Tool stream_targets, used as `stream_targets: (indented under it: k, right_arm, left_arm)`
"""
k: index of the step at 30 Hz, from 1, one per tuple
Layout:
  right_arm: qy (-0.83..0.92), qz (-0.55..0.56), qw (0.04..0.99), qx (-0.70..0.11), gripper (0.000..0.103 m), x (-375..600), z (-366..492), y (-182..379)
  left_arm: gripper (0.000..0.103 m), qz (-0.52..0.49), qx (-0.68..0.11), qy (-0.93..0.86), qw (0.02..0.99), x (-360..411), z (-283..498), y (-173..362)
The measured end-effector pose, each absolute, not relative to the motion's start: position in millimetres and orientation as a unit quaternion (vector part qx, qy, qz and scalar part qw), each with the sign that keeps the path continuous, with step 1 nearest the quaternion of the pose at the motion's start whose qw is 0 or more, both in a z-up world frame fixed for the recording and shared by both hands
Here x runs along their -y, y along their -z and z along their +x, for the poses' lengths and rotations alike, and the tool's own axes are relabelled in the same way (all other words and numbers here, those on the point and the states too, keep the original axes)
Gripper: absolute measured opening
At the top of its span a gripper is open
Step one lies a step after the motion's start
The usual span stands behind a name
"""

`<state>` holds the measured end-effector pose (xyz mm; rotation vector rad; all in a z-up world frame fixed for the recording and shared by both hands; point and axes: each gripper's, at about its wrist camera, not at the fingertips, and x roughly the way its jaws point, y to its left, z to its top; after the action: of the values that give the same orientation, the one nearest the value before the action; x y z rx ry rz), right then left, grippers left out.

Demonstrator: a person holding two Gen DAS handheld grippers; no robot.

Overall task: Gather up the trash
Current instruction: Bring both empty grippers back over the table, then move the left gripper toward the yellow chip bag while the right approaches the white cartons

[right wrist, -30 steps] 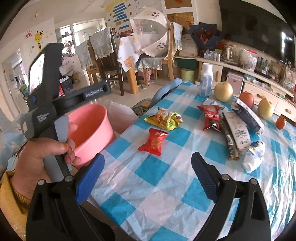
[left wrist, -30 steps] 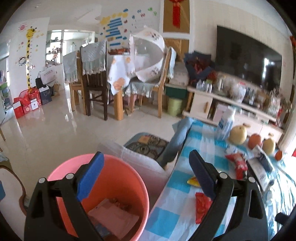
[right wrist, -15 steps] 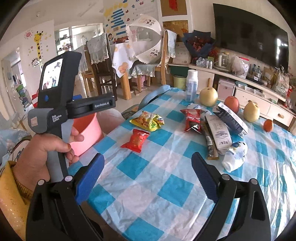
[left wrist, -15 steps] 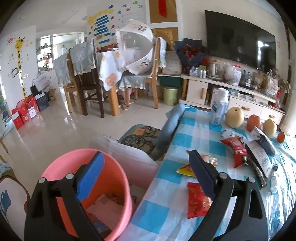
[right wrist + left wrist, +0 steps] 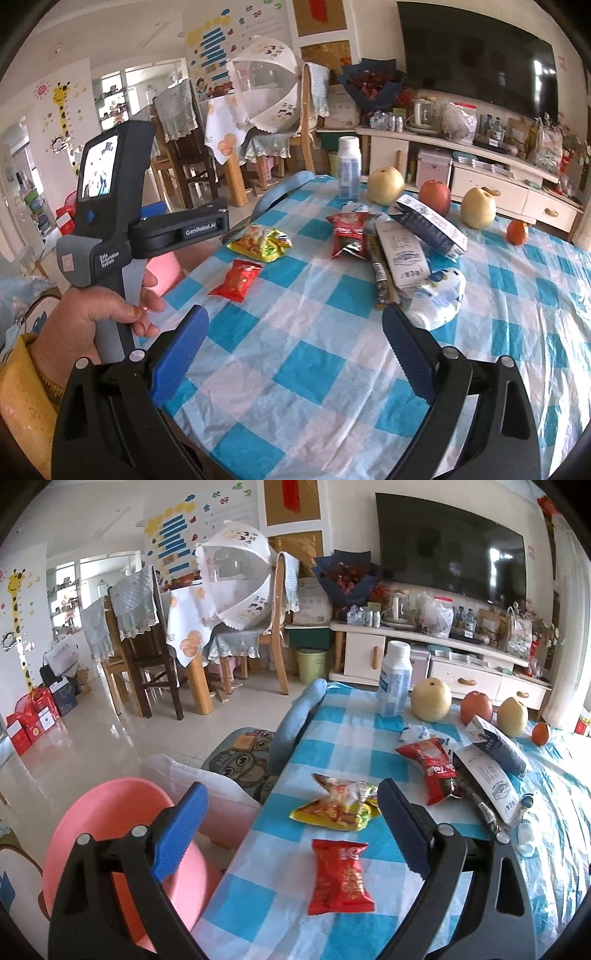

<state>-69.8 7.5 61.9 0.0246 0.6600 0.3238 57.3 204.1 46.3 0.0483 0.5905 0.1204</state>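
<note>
Hovering over table [image 5: 332, 753] w/ blue-white check cloth: left gripper [image 5: 291, 832], jaws spread wide, nothing between pads. Landmark for all entries = small red snack packet [image 5: 340, 877].

1. Small red snack packet – flat on cloth, near table edge, framed between left gripper's fingers but apart from both. Also in right wrist view [image 5: 238, 280].
2. Pink bucket [image 5: 122, 849] – left of red packet, off table edge, lower down; partly behind left gripper's left finger.
3. Right gripper [image 5: 295, 350] – jaws wide, empty; over bare cloth on near side of red packet.
4. Left hand [image 5: 92, 314] – gripping handle of left gripper, yellow sleeve at wrist; near-left of red packet in right wrist view.
5. Yellow snack bag [image 5: 338, 805] – just beyond red packet, crumpled, not touching it.
6. Red chip bag [image 5: 430, 768] – beyond and right of red packet, against pile of cartons.
7. White carton [image 5: 487, 786] and dark blue carton [image 5: 496, 744] – right of chip bag, lying flat, overlapping.
8. Crumpled white wrapper [image 5: 439, 295] – right of red packet, at near end of white carton.
9. White bottle [image 5: 394, 679] – upright, far edge of table beyond red packet.
10. Fruit row – pear [image 5: 431, 699], apple [image 5: 477, 707], second pear [image 5: 512, 716], small orange [image 5: 541, 733]; far right of bottle.
11. TV [image 5: 450, 542] on wall above low cabinet [image 5: 436, 657], well beyond table.
</note>
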Motion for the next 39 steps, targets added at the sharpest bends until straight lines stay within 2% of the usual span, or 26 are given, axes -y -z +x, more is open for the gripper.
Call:
stream_targets:
  k: [12, 25, 33, 39]
  right_arm:
    - [-0.127, 0.058, 0.934, -0.328, 0.094, 46.9, -58.4, -60.3]
    - [-0.049, 0.133, 0.929, -0.342, 0.094, 146.3, -31.2, -50.2]
    - [-0.016, 0.179, 0.91, -0.375, 0.094, 195.0, -5.7, -29.4]
    - [-0.024, 0.184, 0.903, -0.388, 0.094, 197.3, 12.5, -20.9]
  left_arm:
    - [0.093, 0.02, -0.316, -0.038, 0.948, -173.8, 68.5, -37.3]
    - [0.093, 0.085, -0.329, 0.001, 0.94, -123.7, 76.6, -21.3]
    - [0.093, -0.011, -0.369, -0.012, 0.929, -169.5, 97.7, -15.1]
    - [0.093, -0.106, -0.409, -0.01, 0.906, -206.7, 122.1, 0.1]
